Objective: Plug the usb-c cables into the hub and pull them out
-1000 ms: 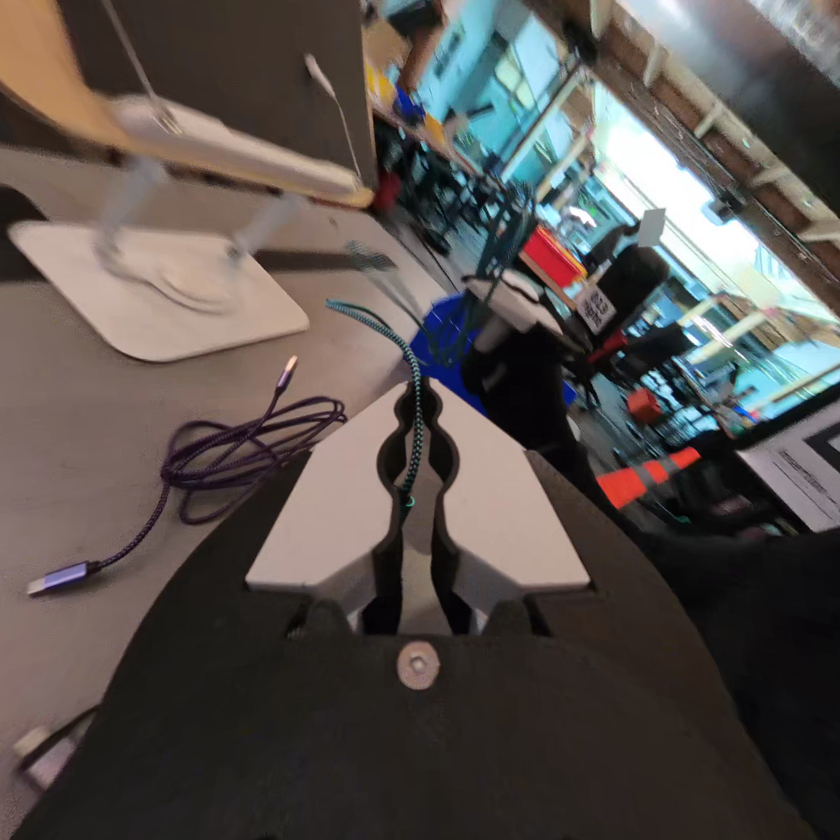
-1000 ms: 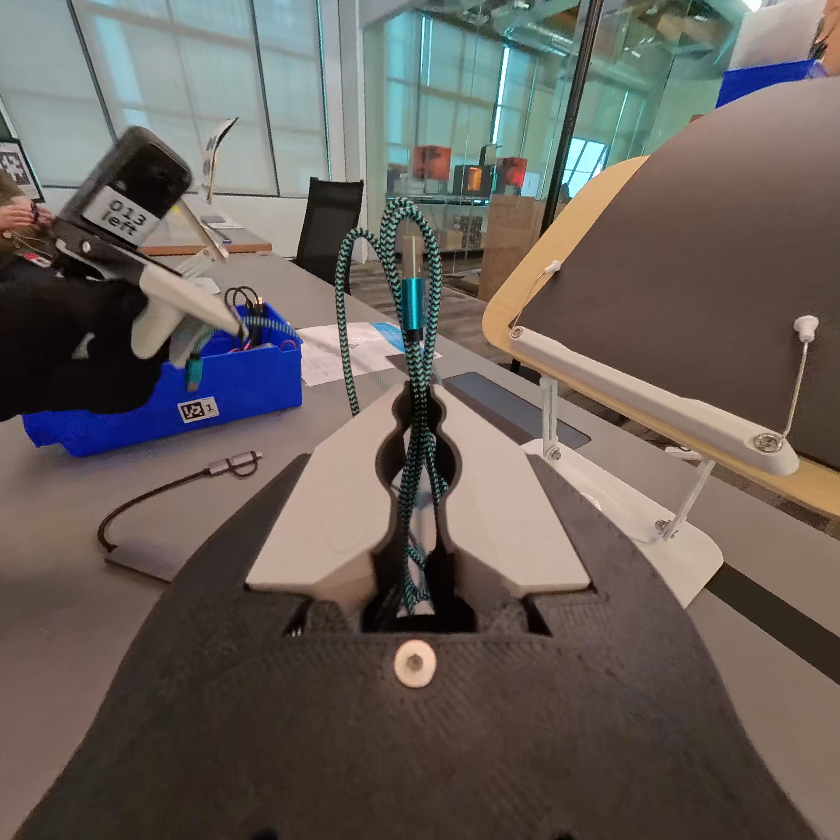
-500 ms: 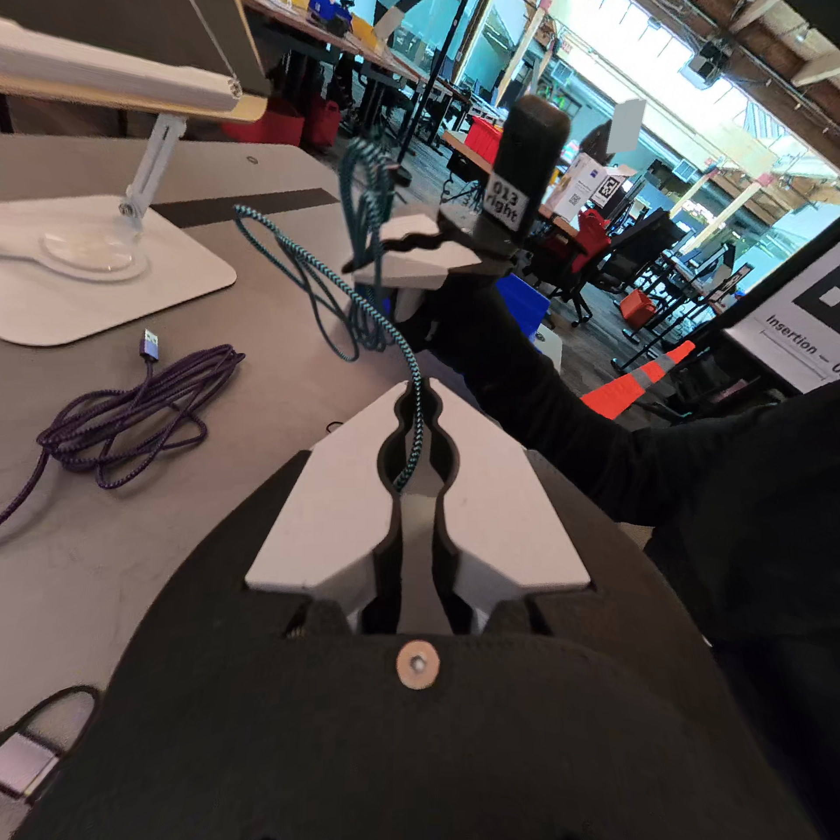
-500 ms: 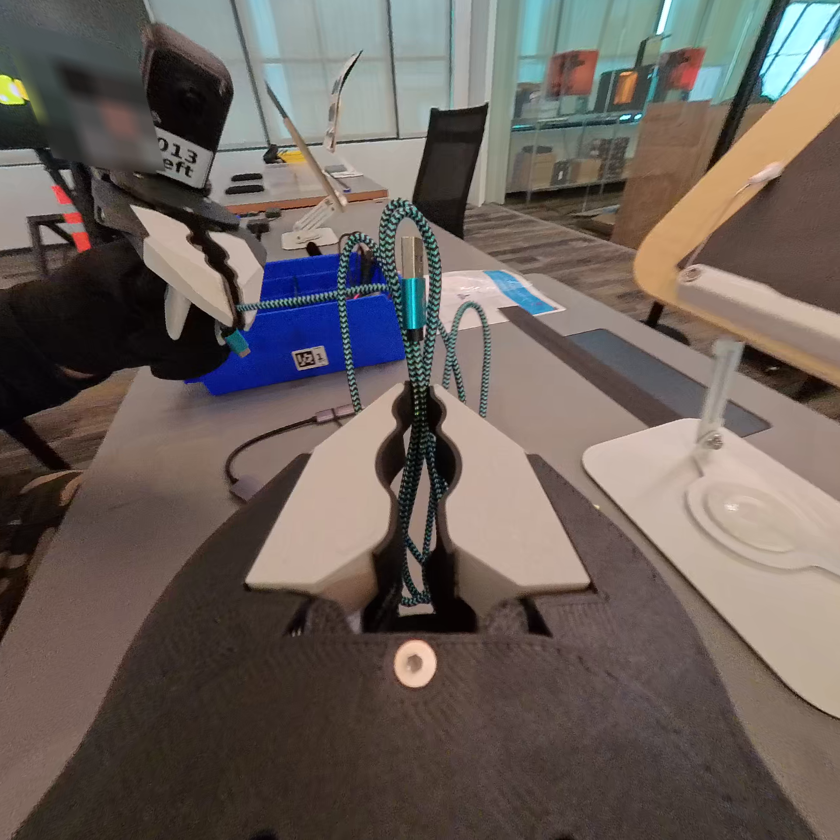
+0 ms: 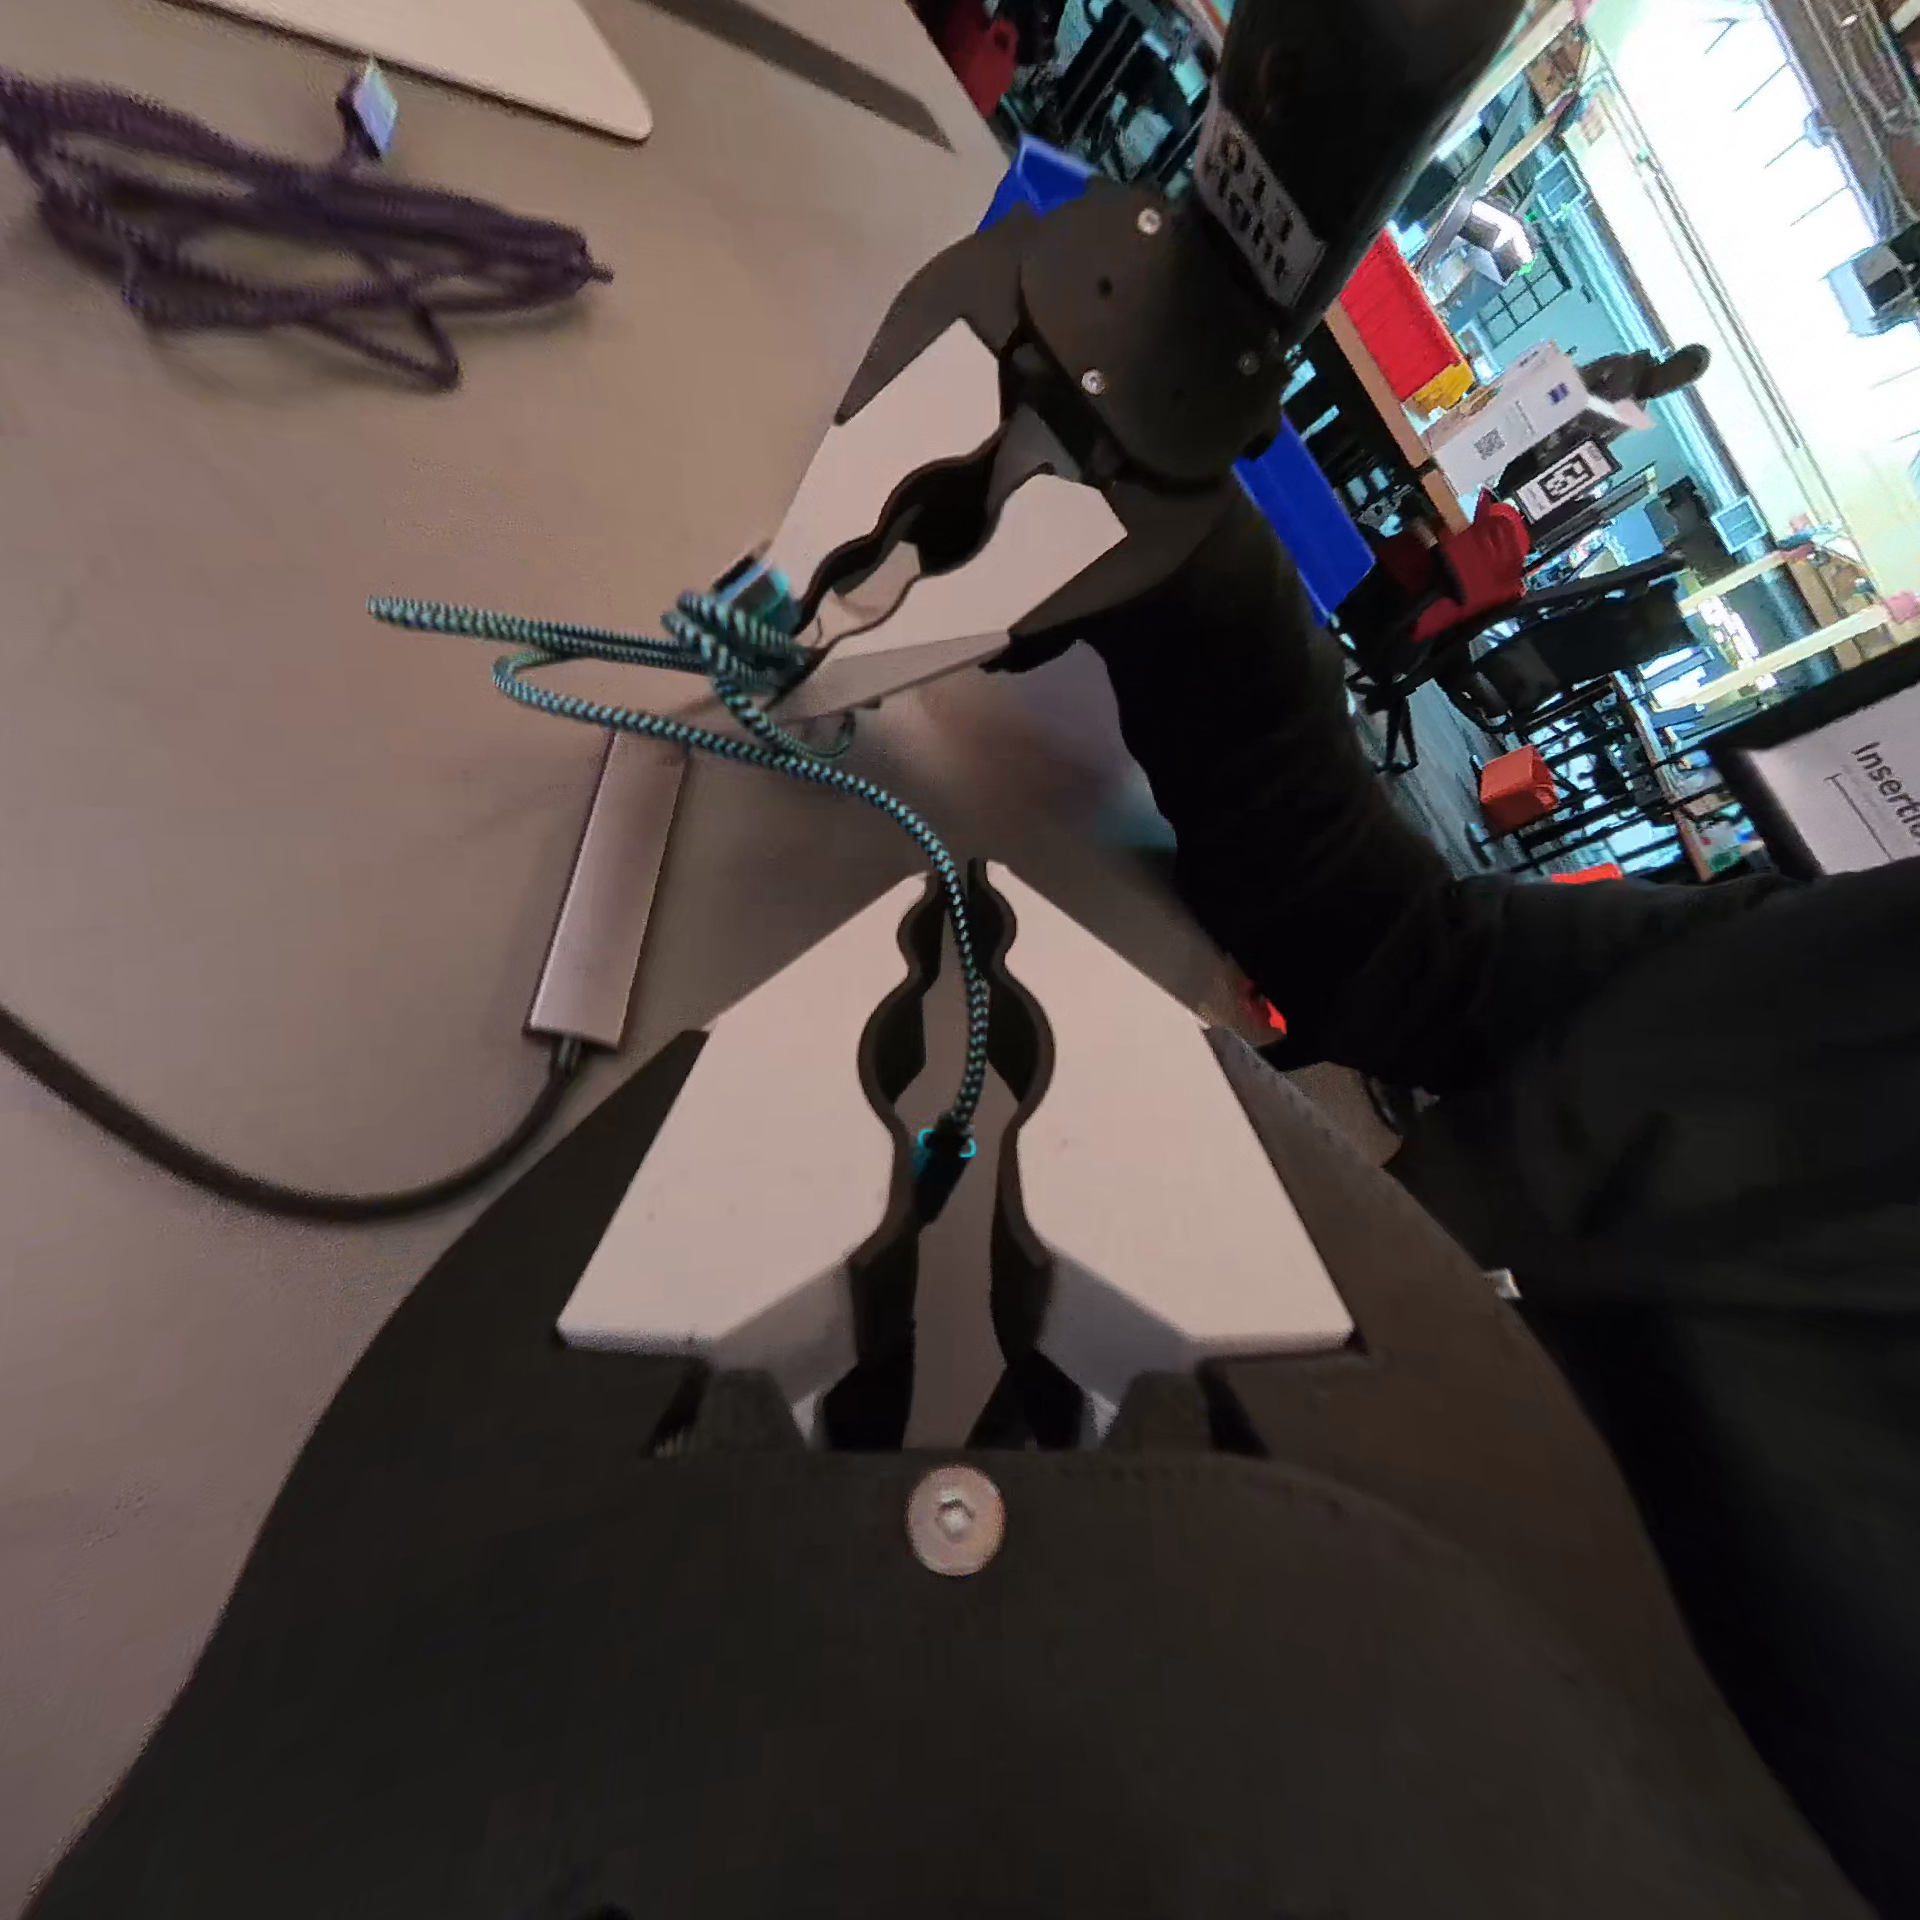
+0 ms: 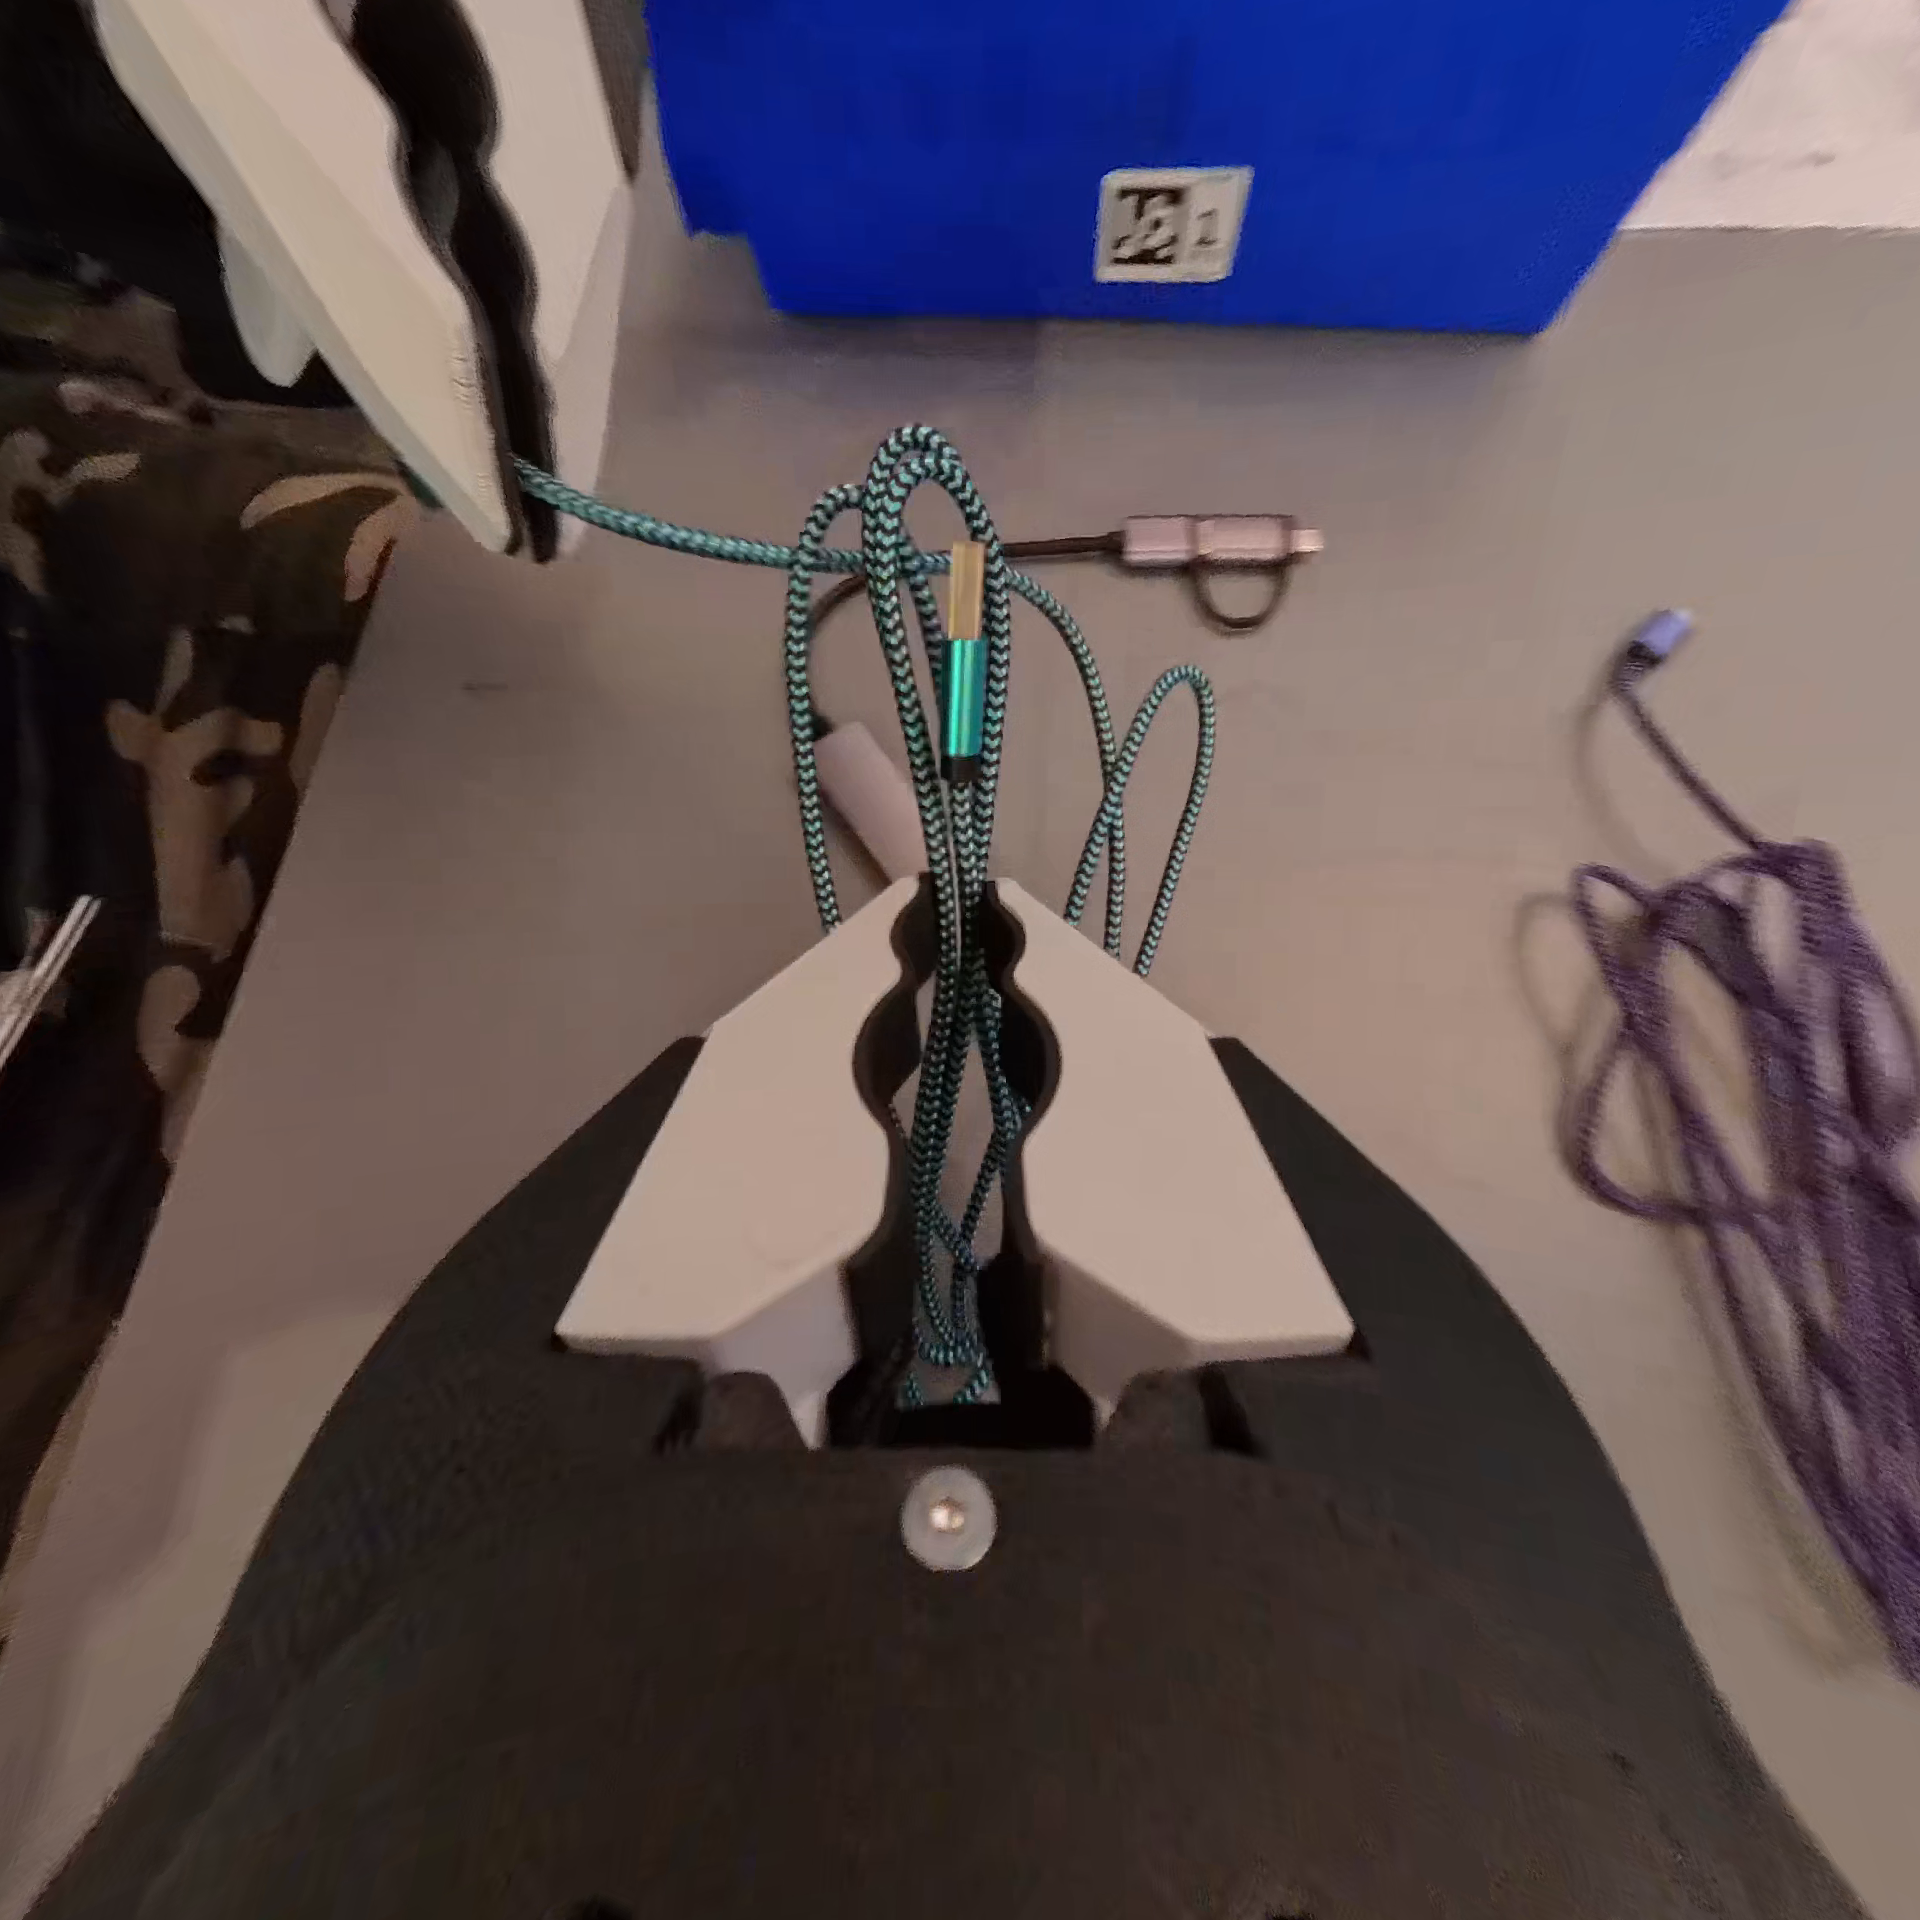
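A teal braided cable (image 6: pixel 956 1039) runs between both grippers. My right gripper (image 6: pixel 956 888) is shut on its looped bundle; a teal and gold plug (image 6: pixel 966 665) sticks up past the fingertips. My left gripper (image 5: pixel 956 883) is shut on the same cable (image 5: pixel 961 1029) near its other, small plug. The grey hub (image 5: pixel 603 894) lies on the table just under both grippers, its dark lead curling to the left. In the left wrist view the right gripper (image 5: pixel 810 644) hovers over the hub's far end. In the right wrist view the left gripper (image 6: pixel 509 499) is at upper left.
A coiled purple cable (image 6: pixel 1766 1039) lies to the right, also in the left wrist view (image 5: pixel 260 239). A blue bin (image 6: pixel 1195 156) stands behind. The hub lead's grey plug with adapter (image 6: pixel 1216 540) lies before the bin. The table edge (image 6: pixel 291 831) runs on the left. My right gripper's tips are some 6 centimetres from the grey hub (image 5: pixel 603 894).
Both grippers have tipped down and moved low over the table, close together above the hub. Each still holds the teal cable.
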`<act>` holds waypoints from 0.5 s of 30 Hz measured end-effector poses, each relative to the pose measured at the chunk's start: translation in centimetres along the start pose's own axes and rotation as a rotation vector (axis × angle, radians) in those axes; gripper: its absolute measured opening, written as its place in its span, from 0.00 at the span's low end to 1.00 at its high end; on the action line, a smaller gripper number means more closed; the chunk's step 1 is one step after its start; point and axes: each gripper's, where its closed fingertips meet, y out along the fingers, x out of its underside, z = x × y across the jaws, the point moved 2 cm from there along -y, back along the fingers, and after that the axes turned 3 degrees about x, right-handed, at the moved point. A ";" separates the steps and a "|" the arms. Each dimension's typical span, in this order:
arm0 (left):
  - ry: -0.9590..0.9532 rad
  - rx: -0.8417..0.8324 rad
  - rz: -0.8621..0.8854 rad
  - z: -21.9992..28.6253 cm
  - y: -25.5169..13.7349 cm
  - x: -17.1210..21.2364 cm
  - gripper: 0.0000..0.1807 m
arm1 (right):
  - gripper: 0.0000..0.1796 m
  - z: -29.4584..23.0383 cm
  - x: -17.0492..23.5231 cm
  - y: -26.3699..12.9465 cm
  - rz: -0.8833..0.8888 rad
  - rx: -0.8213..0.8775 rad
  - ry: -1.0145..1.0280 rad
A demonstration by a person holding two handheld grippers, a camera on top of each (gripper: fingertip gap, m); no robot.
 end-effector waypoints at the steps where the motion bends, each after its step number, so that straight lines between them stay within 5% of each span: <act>1: -0.019 -0.002 -0.006 -0.3 -0.2 0.6 0.01 | 0.06 -0.6 0.2 0.7 -0.016 -0.029 -0.002; 10: -0.068 -0.032 -0.016 -2.0 -0.6 2.8 0.00 | 0.55 -0.7 0.5 0.1 -0.049 -0.059 0.059; 15: -0.072 -0.033 -0.030 -2.0 -0.2 3.1 0.00 | 0.66 -2.9 3.6 -0.5 -0.241 -0.058 0.067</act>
